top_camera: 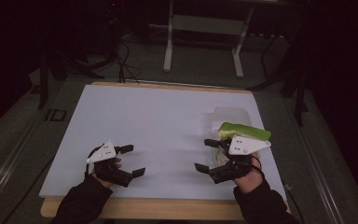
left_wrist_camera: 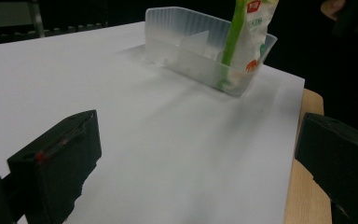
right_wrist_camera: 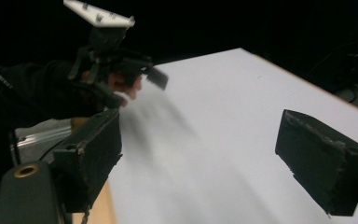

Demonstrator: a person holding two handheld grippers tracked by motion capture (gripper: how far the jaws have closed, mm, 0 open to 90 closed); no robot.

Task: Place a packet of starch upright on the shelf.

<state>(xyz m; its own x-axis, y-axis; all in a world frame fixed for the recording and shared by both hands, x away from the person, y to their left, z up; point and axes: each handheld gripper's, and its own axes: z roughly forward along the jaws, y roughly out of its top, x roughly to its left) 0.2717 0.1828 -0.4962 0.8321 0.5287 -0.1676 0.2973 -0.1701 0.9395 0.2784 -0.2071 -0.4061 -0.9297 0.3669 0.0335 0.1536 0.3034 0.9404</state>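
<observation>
A clear plastic tray (top_camera: 230,115) stands on the white table top (top_camera: 158,126) at the right. A green-and-white bag (top_camera: 244,131) leans in its near end. My right gripper (top_camera: 205,155) hovers just left of the bag, open, nothing between its jaws. My left gripper (top_camera: 134,160) is open over the near left of the table, also holding nothing. In the left gripper view the tray (left_wrist_camera: 191,49) and the upright bag (left_wrist_camera: 251,32) lie beyond the wide-apart jaws of the left gripper (left_wrist_camera: 198,158). In the right gripper view the right gripper (right_wrist_camera: 205,156) faces bare table, with the left gripper (right_wrist_camera: 137,86) beyond.
The wooden table edge (top_camera: 168,207) runs along the near side. Past the far edge stand a white metal frame (top_camera: 205,28) and cables (top_camera: 123,60) on the dark floor. A metal rail (top_camera: 9,154) runs along the left.
</observation>
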